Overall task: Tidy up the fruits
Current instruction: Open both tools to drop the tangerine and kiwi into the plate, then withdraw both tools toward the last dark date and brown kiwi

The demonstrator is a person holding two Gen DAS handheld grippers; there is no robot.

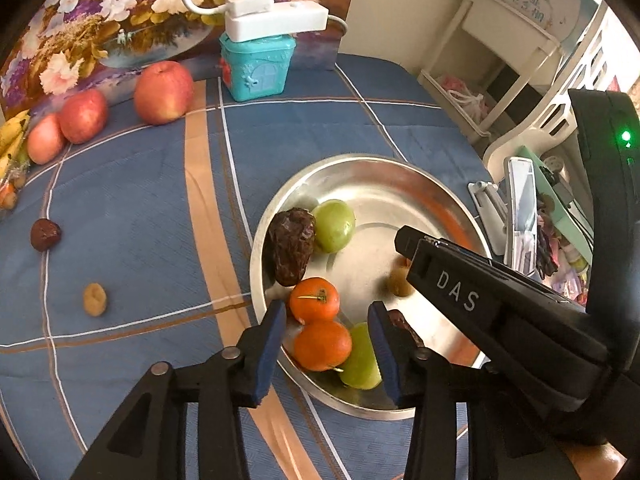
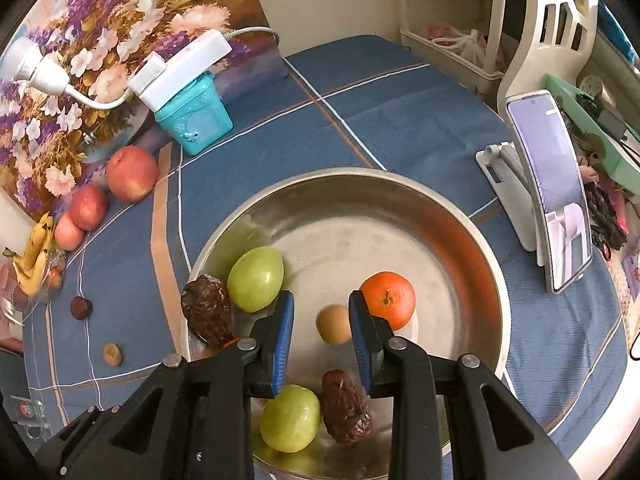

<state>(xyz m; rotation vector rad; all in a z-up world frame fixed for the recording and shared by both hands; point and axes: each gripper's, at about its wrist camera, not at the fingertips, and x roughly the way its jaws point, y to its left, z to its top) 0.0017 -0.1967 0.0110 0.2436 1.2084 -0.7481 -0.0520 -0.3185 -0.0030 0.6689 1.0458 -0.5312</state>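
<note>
Hovering my right claw (image 2: 320,320) over the steel bowl (image 2: 460,216), jaws apart, nothing gripped. A small tan fruit (image 2: 333,324) sits on the bowl floor right between the blue pads, touching neither. An orange (image 2: 388,300) lies just beside the right pad; a green fruit (image 2: 256,278) and a dark date (image 2: 206,314) lie left of the left pad. Nearer the wrist: another green fruit (image 2: 290,418) touching a second date (image 2: 346,408).

My left claw (image 1: 326,338) is open too, empty, poised over the bowl's near rim with two oranges (image 1: 322,344) between its pads.

Outside the bowl on the counter (image 1: 140,200): three apples (image 1: 163,92), bananas (image 1: 10,140), a small dark fruit (image 1: 45,234) and a tan one (image 1: 95,299).
</note>
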